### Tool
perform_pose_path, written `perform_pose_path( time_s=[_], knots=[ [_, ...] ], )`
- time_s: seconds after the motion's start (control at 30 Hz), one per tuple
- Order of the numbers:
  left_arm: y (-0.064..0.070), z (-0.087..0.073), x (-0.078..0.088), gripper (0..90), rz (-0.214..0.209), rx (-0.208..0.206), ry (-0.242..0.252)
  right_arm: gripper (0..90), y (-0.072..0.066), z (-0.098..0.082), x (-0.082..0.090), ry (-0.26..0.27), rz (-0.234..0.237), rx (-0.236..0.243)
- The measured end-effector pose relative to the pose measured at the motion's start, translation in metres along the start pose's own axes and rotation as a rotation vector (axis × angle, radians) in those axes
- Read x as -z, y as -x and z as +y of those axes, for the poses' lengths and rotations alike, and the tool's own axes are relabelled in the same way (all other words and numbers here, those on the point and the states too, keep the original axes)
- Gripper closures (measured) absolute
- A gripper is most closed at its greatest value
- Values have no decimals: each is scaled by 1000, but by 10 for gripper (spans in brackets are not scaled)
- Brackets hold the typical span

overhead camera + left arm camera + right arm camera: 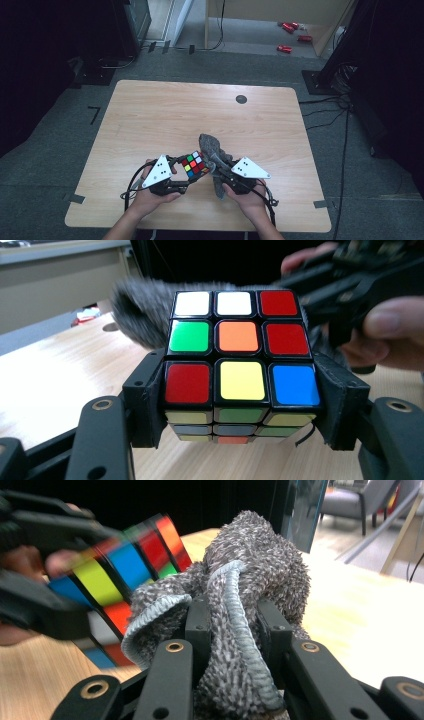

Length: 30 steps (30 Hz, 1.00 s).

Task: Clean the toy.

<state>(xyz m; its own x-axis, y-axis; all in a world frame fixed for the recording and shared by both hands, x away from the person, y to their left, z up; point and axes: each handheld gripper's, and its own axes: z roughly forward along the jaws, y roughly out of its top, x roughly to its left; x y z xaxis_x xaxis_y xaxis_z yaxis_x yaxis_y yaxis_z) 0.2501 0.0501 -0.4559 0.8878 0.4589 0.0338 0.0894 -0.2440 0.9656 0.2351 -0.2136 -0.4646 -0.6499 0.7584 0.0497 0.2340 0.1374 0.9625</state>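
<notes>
On the pale wood-grain worktop (165,112), as the high view has it, the left tool (186,172) grasps a Rubik's cube (195,164) just beside a shaggy grey cloth (212,145), which the right tool (218,170) is clenched on. Each tool carries a white three-cornered plate marked with black dots. A small dark round disc (241,99) lies well beyond the cube, near the worktop's far edge. No writing can be read anywhere.

Along the left tool's (240,405) own black jaws, the cube (239,347) sits gripped at its lower layer, with glossy square stickers in black plastic frames: white, white, red; green, orange, red; red, yellow, blue. The fuzzy cloth (140,305) shows just behind the cube.

Along the right tool's (235,630) jaws, the cloth (250,565) is pinched in a bunched fold, with a nubbly looped microfibre pile and a smooth pale-blue stitched hem. The cube (125,565), blurred, stands just beside the cloth.
</notes>
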Motion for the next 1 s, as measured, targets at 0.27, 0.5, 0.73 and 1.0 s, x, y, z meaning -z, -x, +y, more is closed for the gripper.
perform_pose_path(
  time_s=[0.27,0.5,0.73,1.0],
  knots=[
    [-21,5,19,352,78,197,137,733,-2,-3,-2,16,56,4],
    [-23,3,18,352,21,233,144,733,-18,0,-6,57,100,75],
    [-22,4,16,352,3,253,150,733,-34,-7,-13,29,152,142],
    [-28,2,21,351,20,274,161,730,-34,-3,-11,33,139,181]
  ],
)
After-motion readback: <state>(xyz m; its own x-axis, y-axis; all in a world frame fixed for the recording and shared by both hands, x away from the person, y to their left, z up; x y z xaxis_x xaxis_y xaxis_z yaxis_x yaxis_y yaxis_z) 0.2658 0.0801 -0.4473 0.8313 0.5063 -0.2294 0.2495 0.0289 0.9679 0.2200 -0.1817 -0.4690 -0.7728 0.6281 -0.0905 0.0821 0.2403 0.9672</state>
